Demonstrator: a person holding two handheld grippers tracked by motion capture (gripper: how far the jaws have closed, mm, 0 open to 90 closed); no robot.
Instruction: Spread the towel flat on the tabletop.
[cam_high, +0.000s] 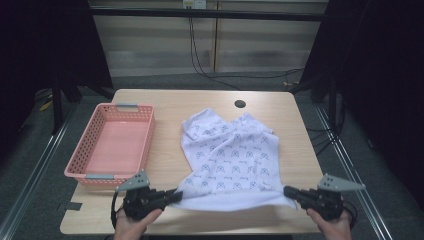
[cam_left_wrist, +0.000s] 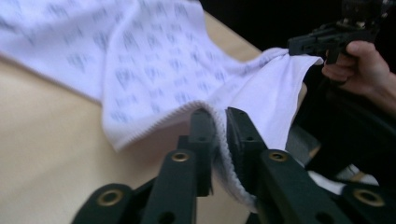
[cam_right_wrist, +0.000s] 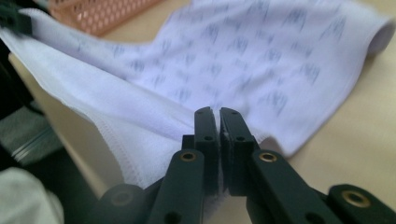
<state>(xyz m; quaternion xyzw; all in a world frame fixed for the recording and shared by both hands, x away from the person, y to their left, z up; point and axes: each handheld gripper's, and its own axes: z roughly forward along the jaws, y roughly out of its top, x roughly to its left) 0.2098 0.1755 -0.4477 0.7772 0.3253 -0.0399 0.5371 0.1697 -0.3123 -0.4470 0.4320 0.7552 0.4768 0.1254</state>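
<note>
I hold the cloth by its near hem along the near edge of the surface. My left gripper has the hem's left corner between its jaws, a slight gap showing there. My right gripper is clenched on the right corner. The cloth's far part lies crumpled mid-surface, right of the basket.

The tabletop is lit evenly from above in the high view, while the surroundings at left and right are left almost black. Only faint shadows are seen. In both gripper views the printed cloth is blurred, and the near jaws are rendered sharper.
</note>
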